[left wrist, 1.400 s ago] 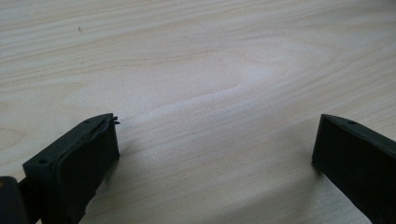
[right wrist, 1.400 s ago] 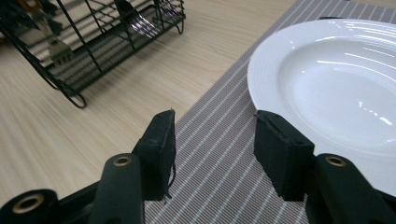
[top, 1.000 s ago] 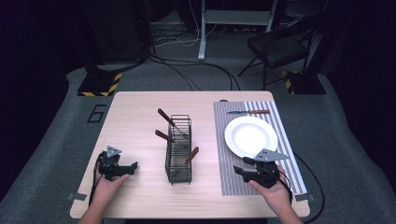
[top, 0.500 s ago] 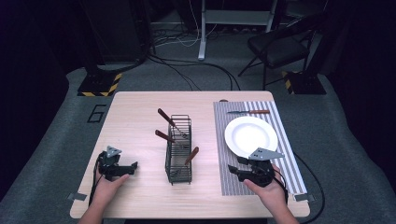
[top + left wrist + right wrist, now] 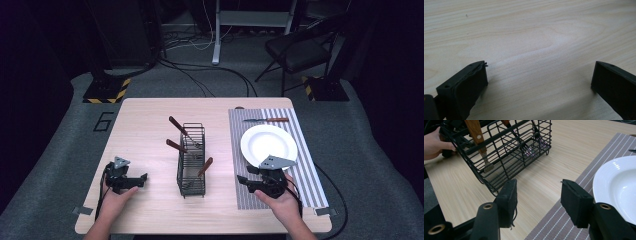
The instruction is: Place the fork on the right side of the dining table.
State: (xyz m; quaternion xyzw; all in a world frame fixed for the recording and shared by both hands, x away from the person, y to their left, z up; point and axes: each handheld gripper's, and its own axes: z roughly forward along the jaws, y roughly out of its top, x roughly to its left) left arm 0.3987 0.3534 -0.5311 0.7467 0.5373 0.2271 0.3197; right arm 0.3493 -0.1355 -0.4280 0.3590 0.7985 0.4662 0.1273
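A black wire basket (image 5: 191, 159) (image 5: 506, 150) stands mid-table and holds three wooden-handled utensils (image 5: 205, 167) (image 5: 477, 133). A white plate (image 5: 268, 144) (image 5: 617, 185) lies on a striped placemat (image 5: 296, 176) (image 5: 564, 217), with a wooden-handled knife (image 5: 266, 120) beyond it. My left gripper (image 5: 141, 179) (image 5: 539, 80) rests open on bare wood, left of the basket. Over the placemat's near left corner my right gripper (image 5: 242, 179) (image 5: 537, 195) is open and empty, pointing at the basket.
The wooden table (image 5: 145, 130) stands on grey carpet. Behind it are a folding chair (image 5: 300, 50), floor cables (image 5: 200, 75) and a hazard-striped base (image 5: 105, 90). A hand (image 5: 435, 143) shows beyond the basket in the right gripper view.
My right gripper has shifted a little to the left, towards the basket. The left gripper has stayed where it was.
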